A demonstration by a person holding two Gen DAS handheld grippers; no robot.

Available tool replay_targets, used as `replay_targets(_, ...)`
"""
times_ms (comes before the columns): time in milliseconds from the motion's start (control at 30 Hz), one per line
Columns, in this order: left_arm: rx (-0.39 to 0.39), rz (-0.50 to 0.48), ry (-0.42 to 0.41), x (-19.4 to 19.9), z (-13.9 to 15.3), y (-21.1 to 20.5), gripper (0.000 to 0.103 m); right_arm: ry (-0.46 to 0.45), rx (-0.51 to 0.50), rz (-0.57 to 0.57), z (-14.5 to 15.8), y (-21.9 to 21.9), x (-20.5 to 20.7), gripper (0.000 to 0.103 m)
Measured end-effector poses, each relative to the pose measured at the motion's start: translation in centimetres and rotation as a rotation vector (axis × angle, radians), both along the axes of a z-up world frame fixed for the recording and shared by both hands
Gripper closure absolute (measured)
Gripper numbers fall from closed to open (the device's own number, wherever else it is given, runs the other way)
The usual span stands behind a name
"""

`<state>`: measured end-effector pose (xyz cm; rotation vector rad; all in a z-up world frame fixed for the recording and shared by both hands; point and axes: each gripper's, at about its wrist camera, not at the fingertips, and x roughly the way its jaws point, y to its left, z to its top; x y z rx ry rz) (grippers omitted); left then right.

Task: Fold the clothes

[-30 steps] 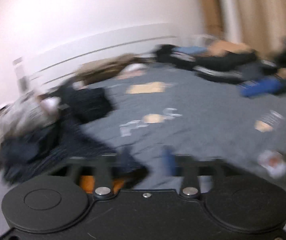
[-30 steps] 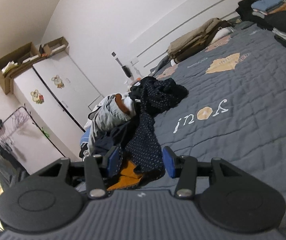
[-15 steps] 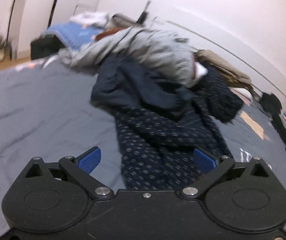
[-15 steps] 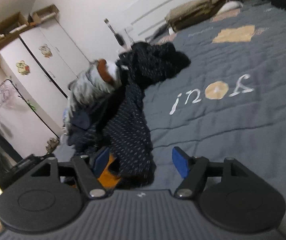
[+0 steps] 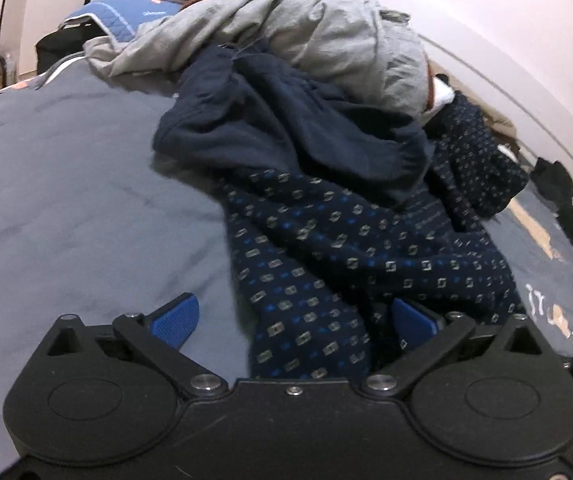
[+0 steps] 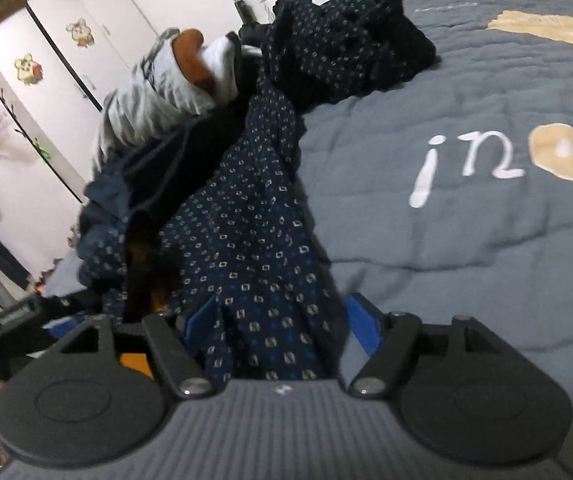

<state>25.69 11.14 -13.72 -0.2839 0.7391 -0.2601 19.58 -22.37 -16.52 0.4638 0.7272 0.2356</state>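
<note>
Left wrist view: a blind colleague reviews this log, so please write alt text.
The open left tool straddles a dotted navy garment on a grey bedspread. Behind it, a plain navy garment and a grey one lie heaped.

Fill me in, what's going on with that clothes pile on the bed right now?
Both tongs are open around the near end of the dark patterned garment: the left tongs and the right tongs each straddle its fabric without pinching it. The garment trails back into a heap with a plain navy piece and a grey one on the grey quilt. Nothing is folded yet.
</note>
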Motion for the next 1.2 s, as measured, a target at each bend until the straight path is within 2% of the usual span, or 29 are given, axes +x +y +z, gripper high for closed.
replay_targets(33,-0.004,-0.012,-0.007,0.2,-0.1,-0.4,0.008,-0.008,0.008,0.001,-0.1,0.4,0.2,0.032)
replay_targets(67,-0.015,-0.027,-0.013,0.2,-0.1,-0.7,0.035,-0.013,0.023,0.003,-0.1,0.7,0.4,0.053)
replay_targets(100,-0.021,-0.045,-0.019,0.0,0.1,-0.9,0.053,-0.001,0.062,0.005,-0.2,0.9,0.5,0.077)
replay_targets(133,-0.026,-0.063,-0.026,-0.3,0.4,-1.1,0.076,0.022,0.099,0.005,-0.3,1.1,0.6,0.097)
replay_targets(167,-0.031,-0.082,-0.033,-0.6,0.6,-1.3,0.087,0.024,0.125,0.006,-0.2,1.6,0.4,0.097)
replay_targets(267,-0.046,-0.138,-0.053,-1.5,1.5,-2.0,0.091,-0.043,0.153,0.039,1.3,3.2,-1.1,0.097)
replay_targets(433,-0.051,-0.212,-0.122,-4.0,3.2,-2.3,0.094,-0.163,0.234,0.007,5.5,2.8,-4.8,0.098)
replay_targets(633,-0.054,-0.378,-0.236,-10.0,8.1,-4.5,0.098,-0.227,0.29,-0.019,10.1,1.1,-9.6,0.098)
replay_targets(667,-0.04,-0.378,-0.249,-10.8,8.8,-4.7,0.098,-0.235,0.315,-0.023,10.8,0.6,-10.5,0.098)
replay_targets(733,-0.077,-0.369,-0.239,-11.4,9.4,-4.2,0.098,-0.252,0.351,-0.026,12.0,0.0,-11.7,0.099)
replay_targets(867,-0.099,-0.342,-0.233,-12.7,10.4,-3.1,0.098,-0.267,0.403,-0.008,14.0,0.0,-13.9,0.1)
replay_targets(1000,-0.13,-0.328,-0.257,-14.7,12.1,-2.1,0.098,-0.299,0.424,0.022,15.7,0.6,-16.6,0.101)
replay_targets(1200,-0.144,-0.322,-0.249,-17.2,13.2,0.1,0.098,-0.28,0.443,0.002,16.2,-0.1,-19.8,0.101)
